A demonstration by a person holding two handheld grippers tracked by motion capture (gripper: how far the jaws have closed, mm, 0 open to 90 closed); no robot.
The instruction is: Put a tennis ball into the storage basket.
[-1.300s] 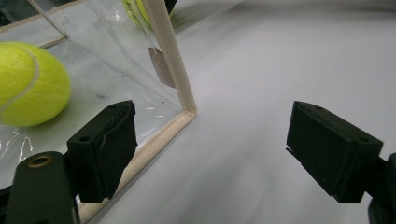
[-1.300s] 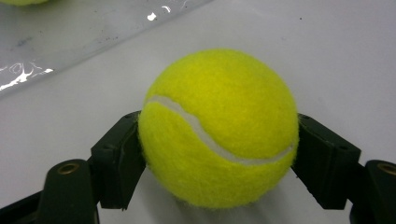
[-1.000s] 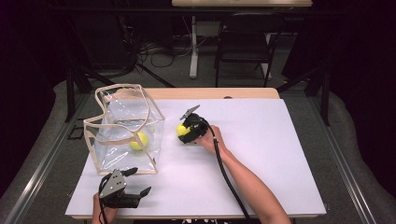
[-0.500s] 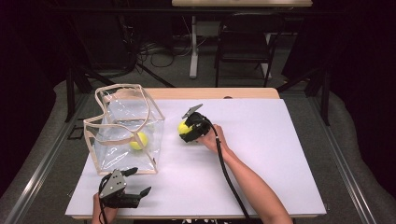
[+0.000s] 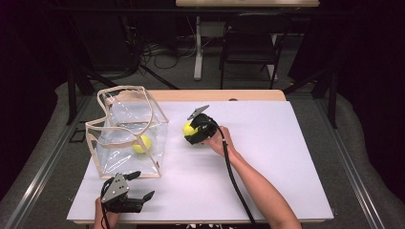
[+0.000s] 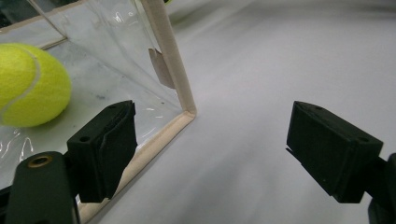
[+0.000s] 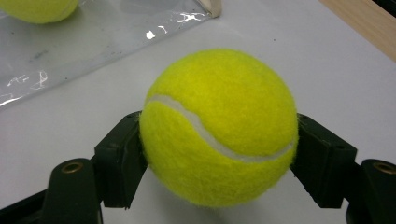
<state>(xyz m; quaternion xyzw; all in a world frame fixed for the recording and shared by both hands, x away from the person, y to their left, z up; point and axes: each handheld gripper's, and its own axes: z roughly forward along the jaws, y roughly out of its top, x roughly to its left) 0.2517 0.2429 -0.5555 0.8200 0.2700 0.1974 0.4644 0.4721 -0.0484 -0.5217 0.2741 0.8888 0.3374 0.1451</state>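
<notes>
Right gripper [image 5: 190, 130] was clenched on a yellow tennis ball [image 5: 188, 129]; in the right gripper view both black jaws pressed against opposite sides of the ball [image 7: 218, 127], its white seam curving across the front. In the high view the held ball sat near the middle of the white table [image 5: 286, 162], just right of the clear plastic box [image 5: 126, 131], apart from its wall. Whether the ball rested on the table or hung slightly above it could not be told.

A second tennis ball [image 5: 142, 144] lay inside the clear box, on its floor toward the right wall.

Left gripper [image 5: 138, 186] was at the near edge of the table, in front of the box. Its jaws stood released and wide, nothing between them; the left jaw was close to the box's tan-trimmed bottom corner [image 6: 187, 114], with the inner ball [image 6: 30, 86] visible through the wall.
</notes>
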